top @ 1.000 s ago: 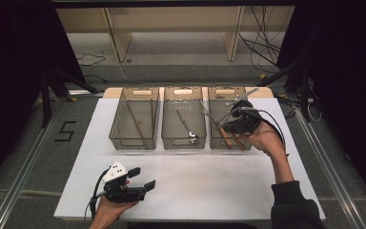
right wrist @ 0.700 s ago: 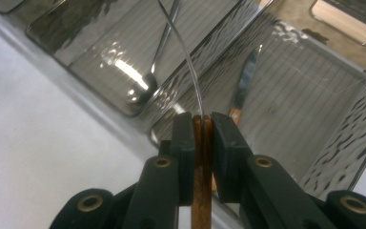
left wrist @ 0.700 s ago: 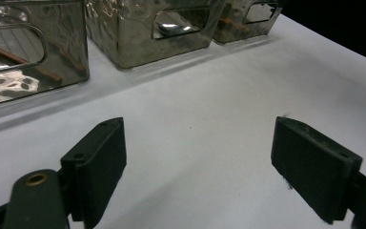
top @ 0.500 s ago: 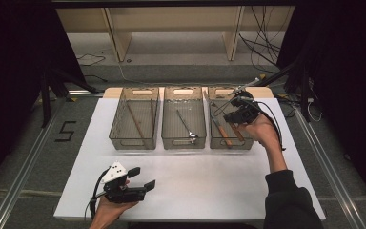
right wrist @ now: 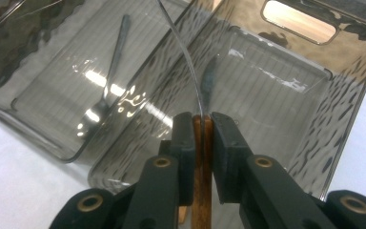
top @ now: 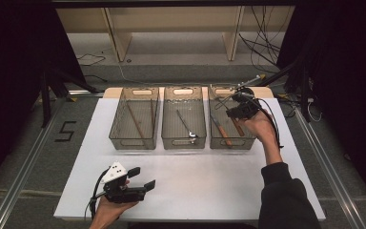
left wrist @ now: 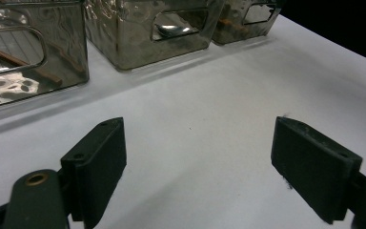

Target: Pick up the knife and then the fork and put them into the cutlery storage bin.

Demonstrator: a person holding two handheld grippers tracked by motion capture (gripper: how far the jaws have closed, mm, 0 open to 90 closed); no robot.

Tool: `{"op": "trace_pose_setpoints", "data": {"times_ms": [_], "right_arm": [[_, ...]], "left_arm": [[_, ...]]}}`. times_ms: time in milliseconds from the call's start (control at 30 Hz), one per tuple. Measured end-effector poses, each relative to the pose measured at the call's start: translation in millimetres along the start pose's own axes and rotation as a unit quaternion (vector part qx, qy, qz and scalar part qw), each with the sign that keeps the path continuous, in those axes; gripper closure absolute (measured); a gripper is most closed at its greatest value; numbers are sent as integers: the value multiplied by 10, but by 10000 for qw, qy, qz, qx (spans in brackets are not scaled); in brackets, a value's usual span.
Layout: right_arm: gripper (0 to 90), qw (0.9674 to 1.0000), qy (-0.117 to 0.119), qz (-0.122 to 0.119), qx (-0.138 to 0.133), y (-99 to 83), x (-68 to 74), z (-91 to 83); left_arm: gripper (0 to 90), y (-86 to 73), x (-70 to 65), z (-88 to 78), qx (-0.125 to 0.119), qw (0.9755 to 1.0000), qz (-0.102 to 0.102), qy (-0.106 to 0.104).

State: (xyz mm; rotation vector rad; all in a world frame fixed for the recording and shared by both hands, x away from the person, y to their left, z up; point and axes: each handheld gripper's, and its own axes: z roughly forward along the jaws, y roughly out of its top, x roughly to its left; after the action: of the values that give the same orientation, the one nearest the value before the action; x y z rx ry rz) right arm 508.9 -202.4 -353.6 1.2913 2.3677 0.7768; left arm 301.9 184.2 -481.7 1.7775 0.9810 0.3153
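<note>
Three bins in a row, one utensil on its way into the rightmost.
Sorting seems to be the job: the right claw is clamped on the wooden handle of a thin metal utensil, holding it over the right bin, which already holds a wood-handled knife, so like goes with like. The left claw rests with its jaws wide apart and nothing between them, low over the white desk, near the front edge, likely waiting its turn.

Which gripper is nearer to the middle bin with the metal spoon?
The right. The right gripper hovers over the right bin, next to the middle bin; the left gripper sits open at the table's near edge, well apart.
</note>
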Motion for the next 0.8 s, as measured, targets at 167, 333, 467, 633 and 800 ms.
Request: {"op": "trace_pose_setpoints", "data": {"times_ms": [167,333,467,633,800], "right_arm": [[812,10000,-79,53,-21,5,-41,43],[811,9998,-168,103,-9,4,-66,81],[812,9997,-190,151,-43,3,-75,105],[811,9996,-205,198,-40,0,-88,128],[811,9993,-246,264,-36,-14,-97,158]], "left_arm": [[189,0,-2,2,1,10000,-2,3],[189,0,-5,3,0,10000,-5,2],[189,1,-3,-1,-3,10000,0,-2],[189,1,-3,-1,-1,10000,2,0],[189,1,-8,1,1,10000,2,-5]]}}
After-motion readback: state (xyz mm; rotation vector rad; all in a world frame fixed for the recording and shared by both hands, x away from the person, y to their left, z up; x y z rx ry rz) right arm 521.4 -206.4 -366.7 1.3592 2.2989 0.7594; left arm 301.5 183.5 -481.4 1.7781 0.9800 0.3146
